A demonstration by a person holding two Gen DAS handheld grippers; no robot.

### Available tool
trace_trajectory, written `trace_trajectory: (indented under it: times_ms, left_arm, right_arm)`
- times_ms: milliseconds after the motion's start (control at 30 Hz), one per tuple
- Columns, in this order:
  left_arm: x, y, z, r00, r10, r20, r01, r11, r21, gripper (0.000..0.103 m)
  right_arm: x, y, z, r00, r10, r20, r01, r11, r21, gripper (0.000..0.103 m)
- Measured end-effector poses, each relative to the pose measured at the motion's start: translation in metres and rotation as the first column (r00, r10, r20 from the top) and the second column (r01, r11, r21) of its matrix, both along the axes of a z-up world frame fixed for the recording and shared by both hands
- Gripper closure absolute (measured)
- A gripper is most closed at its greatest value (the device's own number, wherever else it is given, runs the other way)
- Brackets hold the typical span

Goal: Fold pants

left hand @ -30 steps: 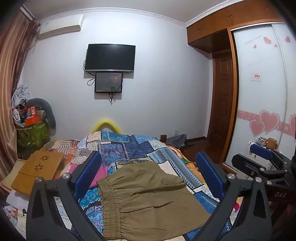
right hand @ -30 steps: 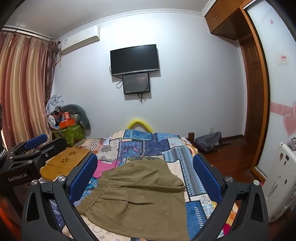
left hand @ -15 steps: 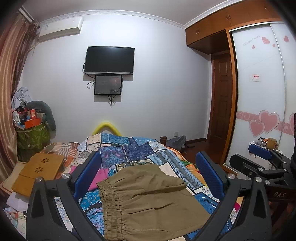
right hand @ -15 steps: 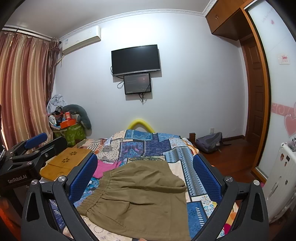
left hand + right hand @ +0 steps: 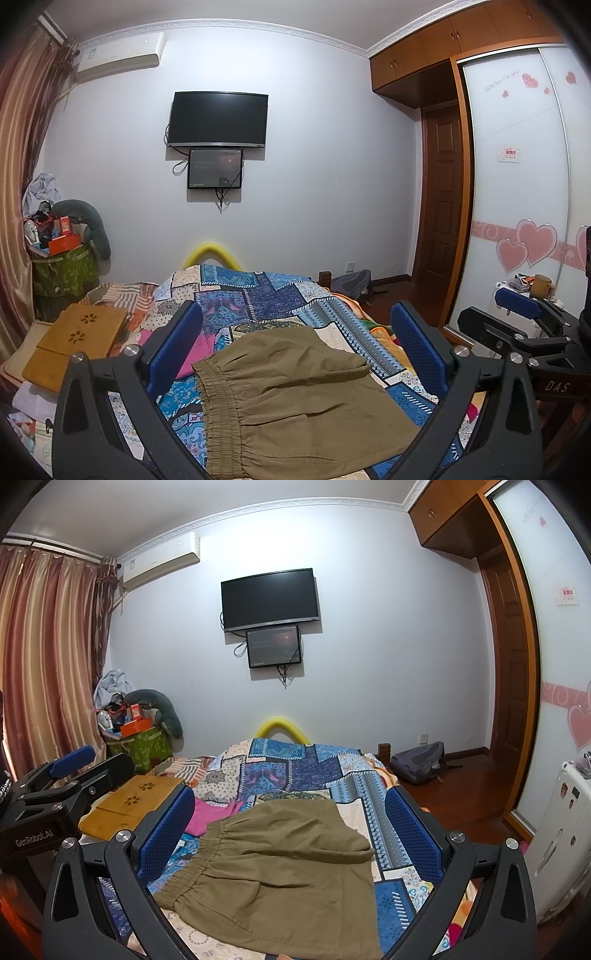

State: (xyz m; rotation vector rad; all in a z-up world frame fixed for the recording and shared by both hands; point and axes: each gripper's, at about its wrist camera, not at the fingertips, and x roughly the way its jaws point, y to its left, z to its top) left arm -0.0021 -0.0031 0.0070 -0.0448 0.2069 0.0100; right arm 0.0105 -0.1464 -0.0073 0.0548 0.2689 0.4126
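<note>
Olive-brown pants (image 5: 295, 398) lie folded on the patchwork bedspread (image 5: 266, 299), elastic waistband to the left; they also show in the right wrist view (image 5: 284, 875). My left gripper (image 5: 295, 343) is open and empty, held above and in front of the pants. My right gripper (image 5: 290, 819) is open and empty, likewise above the pants. Each gripper shows at the edge of the other's view: the right one (image 5: 524, 321), the left one (image 5: 70, 771).
A wooden lap tray (image 5: 77, 343) lies on the bed's left side beside a pink garment (image 5: 210, 814). A cluttered green bin (image 5: 144, 746) stands by the curtain. A grey backpack (image 5: 419, 762) lies on the floor near the wardrobe (image 5: 524, 206).
Both views have tilted slightly upward, so the pants sit a little lower in frame. The grippers stay open and the pants have not moved.
</note>
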Motion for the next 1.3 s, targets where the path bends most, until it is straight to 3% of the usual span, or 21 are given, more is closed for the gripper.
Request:
trace_trajectory:
  times_ms: [1300]
  left_arm:
    - [0.0002, -0.0001, -0.0066, 1.000, -0.005, -0.008, 0.005, 1.000, -0.007, 0.000]
  right_arm:
    - [0.0005, -0.0037, -0.0016, 1.000, 0.001, -0.015, 0.000, 1.000, 0.011, 0.001]
